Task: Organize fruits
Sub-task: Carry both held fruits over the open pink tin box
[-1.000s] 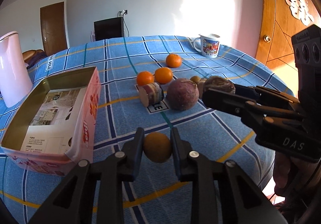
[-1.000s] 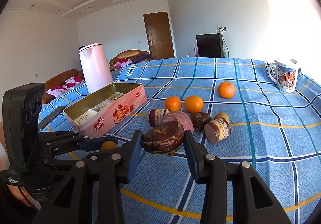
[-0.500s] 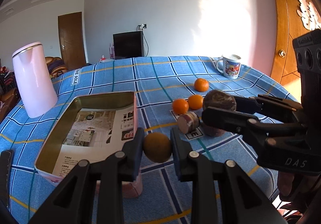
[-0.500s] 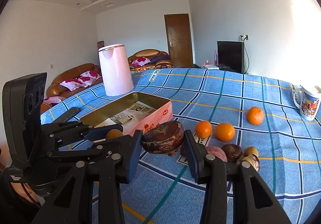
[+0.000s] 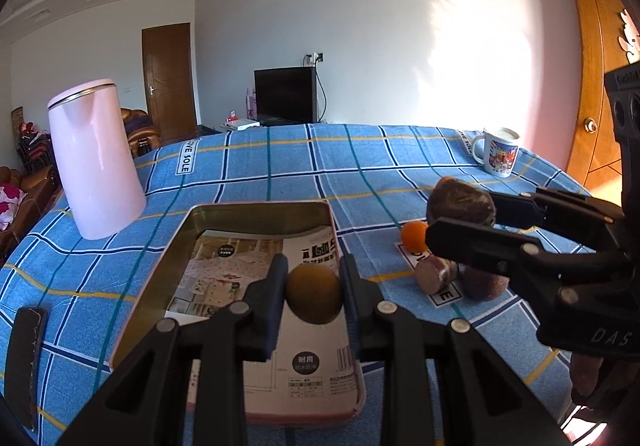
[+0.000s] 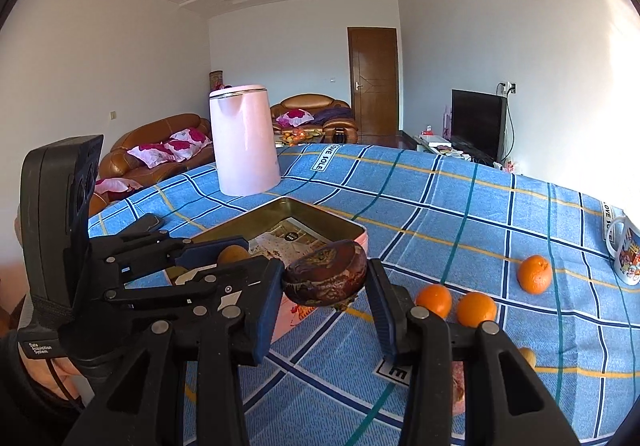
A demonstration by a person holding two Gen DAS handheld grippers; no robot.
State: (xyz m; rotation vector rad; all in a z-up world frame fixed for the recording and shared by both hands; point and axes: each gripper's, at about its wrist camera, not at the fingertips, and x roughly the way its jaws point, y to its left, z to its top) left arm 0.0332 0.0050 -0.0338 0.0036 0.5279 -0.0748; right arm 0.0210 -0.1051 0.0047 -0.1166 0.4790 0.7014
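My left gripper (image 5: 314,296) is shut on a small round yellow-brown fruit (image 5: 313,294), held above the near half of the open pink tin box (image 5: 256,208). My right gripper (image 6: 326,282) is shut on a dark purple wrinkled fruit (image 6: 326,278) just right of the tin box (image 6: 352,232); in the left wrist view that fruit (image 5: 460,202) hangs to the right. Three oranges (image 6: 476,308) lie on the blue checked cloth. A purple fruit and a cut fruit (image 5: 434,276) lie behind the right gripper.
A pink kettle (image 5: 94,158) stands at the far left of the table. A patterned mug (image 5: 498,152) sits at the far right edge. A flat black object (image 5: 24,358) lies at the near left. A printed sheet (image 5: 256,274) lines the tin.
Both grippers have risen and swung left with their fruits, from beside the fruit pile to the tin box. The left fruit now hangs over the tin's inside.
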